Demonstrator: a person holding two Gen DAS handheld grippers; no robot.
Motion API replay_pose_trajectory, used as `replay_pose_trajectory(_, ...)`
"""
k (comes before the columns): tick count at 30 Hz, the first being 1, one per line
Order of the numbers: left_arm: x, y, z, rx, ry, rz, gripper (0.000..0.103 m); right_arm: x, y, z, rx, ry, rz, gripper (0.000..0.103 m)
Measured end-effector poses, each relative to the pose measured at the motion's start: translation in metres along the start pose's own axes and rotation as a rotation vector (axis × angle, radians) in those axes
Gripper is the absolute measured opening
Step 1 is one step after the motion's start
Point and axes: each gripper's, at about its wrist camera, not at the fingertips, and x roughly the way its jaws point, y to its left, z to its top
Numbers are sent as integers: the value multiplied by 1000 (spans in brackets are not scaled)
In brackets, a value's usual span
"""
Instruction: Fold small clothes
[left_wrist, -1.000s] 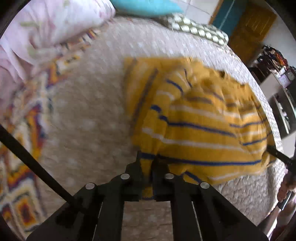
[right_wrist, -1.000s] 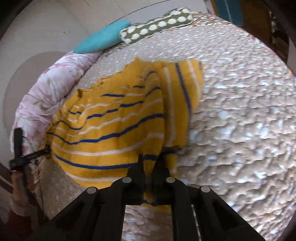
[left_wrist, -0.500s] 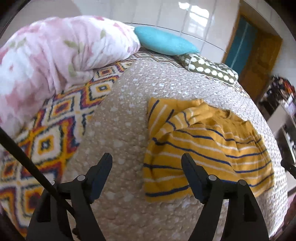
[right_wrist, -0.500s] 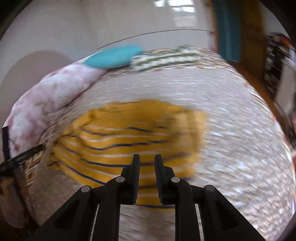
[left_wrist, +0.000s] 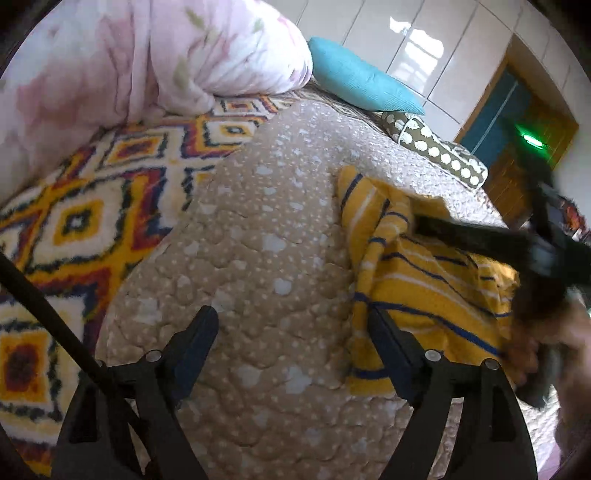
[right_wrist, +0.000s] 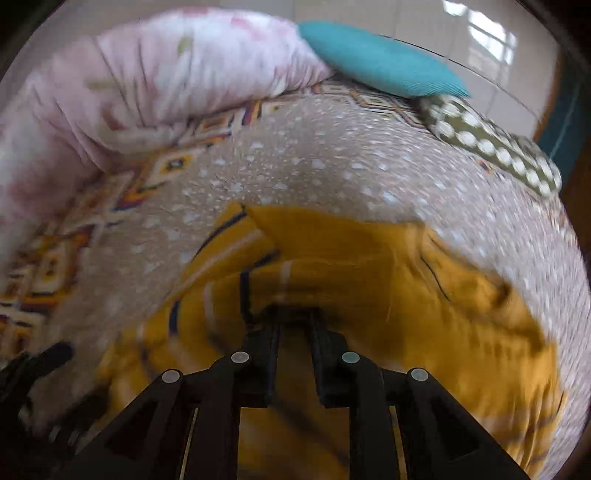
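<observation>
Where the yellow knit shirt with blue and white stripes (left_wrist: 424, 288) lies: crumpled on the beige quilted bedspread (left_wrist: 258, 221), right of centre in the left wrist view.
Left gripper (left_wrist: 291, 315): released, its 2 jaws just opened wide; bedspread between them, shirt edge by the right-hand finger.
Right gripper (right_wrist: 295, 314): 2 fingers a narrow gap apart, unclenched, above blurred shirt folds (right_wrist: 369, 258).
Upper left: pink floral duvet (left_wrist: 129, 55).
</observation>
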Motion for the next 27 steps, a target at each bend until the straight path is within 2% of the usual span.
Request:
replay_pose_trajectory(4, 3, 9, 2, -33, 11, -46, 84, 34, 14, 38, -36, 24, -22, 18)
replay_pose_trajectory(7, 3, 10, 2, -28, 12, -58, 85, 60, 25, 53, -46, 70, -45, 17)
replay_pose_trajectory(9, 5, 9, 2, -25, 14, -63, 87, 64, 29, 60, -53, 77, -74, 17)
replay_pose_trajectory(11, 5, 8, 1, -20, 15, -59, 88, 55, 26, 64, -23, 73, -49, 18)
replay_pose_trajectory(13, 5, 7, 0, -11, 12, -50, 88, 26, 16, 63, 25, 14, 11, 18)
replay_pose_trajectory(16, 3, 7, -1, -18, 7, -35, 88, -19, -2, 52, 64, -65, 7, 18)
replay_pose_trajectory(19, -1, 5, -3, -21, 8, -7, 88, -43, -17, 33, 105, -63, 35, 18)
replay_pose_trajectory(22, -1, 4, -5, -7, 15, 13, 88, -31, -13, 15, 87, 10, 39, 18)
replay_pose_trajectory(24, -1, 3, -6, -1, 17, 17, 88, -8, -1, 9, 35, 54, -15, 18)
replay_pose_trajectory(27, -1, 6, -6, -9, 20, 6, 88, 26, 12, 25, 11, 79, -54, 18)
